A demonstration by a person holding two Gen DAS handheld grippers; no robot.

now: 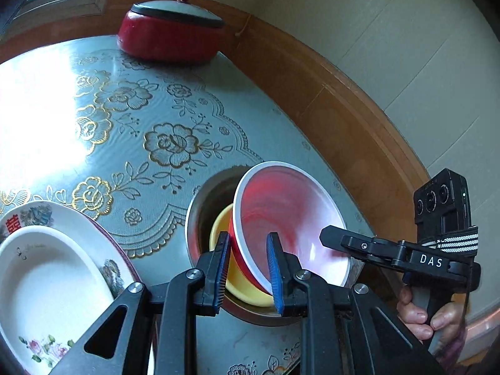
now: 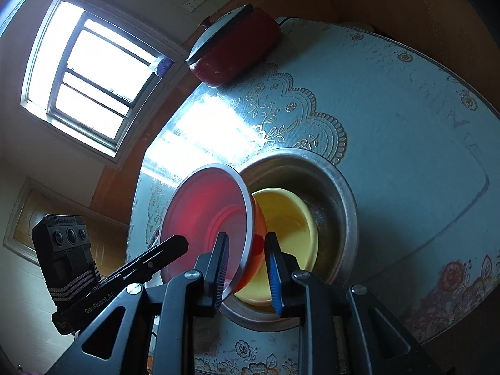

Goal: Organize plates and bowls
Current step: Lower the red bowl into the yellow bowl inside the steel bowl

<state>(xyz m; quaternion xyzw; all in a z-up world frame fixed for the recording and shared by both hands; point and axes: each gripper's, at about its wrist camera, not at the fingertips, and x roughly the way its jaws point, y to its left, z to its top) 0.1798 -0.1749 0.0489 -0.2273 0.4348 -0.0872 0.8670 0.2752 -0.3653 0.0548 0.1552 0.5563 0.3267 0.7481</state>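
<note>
A red bowl with a white rim (image 1: 281, 212) hangs tilted over a yellow bowl (image 1: 240, 284) that sits in a steel basin (image 1: 195, 209). My left gripper (image 1: 247, 268) is shut on the red bowl's near rim. My right gripper (image 2: 247, 265) is shut on the opposite rim of the red bowl (image 2: 209, 215); the yellow bowl (image 2: 290, 218) and the steel basin (image 2: 337, 187) lie just beyond it. A white floral plate (image 1: 47, 284) rests on a larger patterned plate (image 1: 103, 237) at the left.
A red lidded pot (image 1: 172, 31) stands at the table's far edge, also in the right wrist view (image 2: 237, 47). A blue-grey floral cloth (image 1: 140, 118) covers the table. A wooden wall panel (image 1: 328, 100) runs close behind. A window (image 2: 90, 72) is beyond.
</note>
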